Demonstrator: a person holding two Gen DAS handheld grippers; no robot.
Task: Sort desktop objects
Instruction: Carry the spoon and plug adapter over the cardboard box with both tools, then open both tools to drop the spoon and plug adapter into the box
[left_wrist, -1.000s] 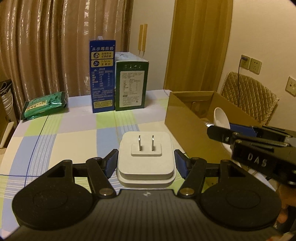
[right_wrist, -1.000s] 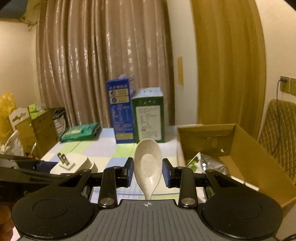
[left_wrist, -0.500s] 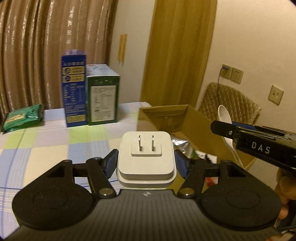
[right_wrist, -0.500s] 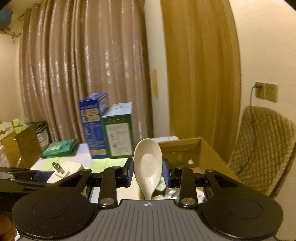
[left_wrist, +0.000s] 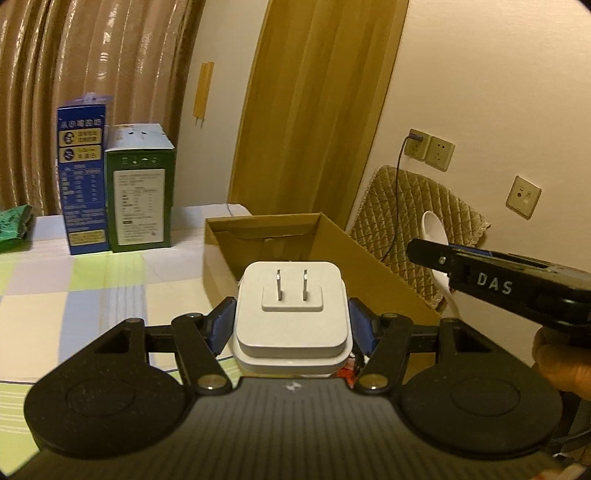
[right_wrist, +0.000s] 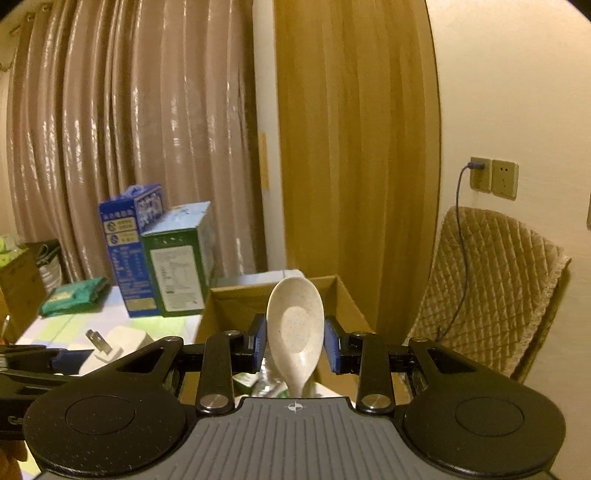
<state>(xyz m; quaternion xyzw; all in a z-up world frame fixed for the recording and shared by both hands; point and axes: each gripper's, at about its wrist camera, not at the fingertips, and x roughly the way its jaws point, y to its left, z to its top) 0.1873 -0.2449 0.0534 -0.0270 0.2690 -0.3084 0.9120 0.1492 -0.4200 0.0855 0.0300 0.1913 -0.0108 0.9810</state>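
Note:
My left gripper is shut on a white power adapter, prongs facing up, held over the near end of an open cardboard box. My right gripper is shut on a speckled white spoon, bowl upright, held above the same box. The right gripper and spoon show at the right of the left wrist view. The adapter shows at lower left of the right wrist view. Packets lie inside the box, mostly hidden.
A blue carton and a green carton stand at the back of the checked tablecloth. A green packet lies at the left. A quilted chair stands right of the box, near wall sockets.
Both grippers have moved right and forward with their objects, from over the tablecloth to over the cardboard box. The grips have not changed.

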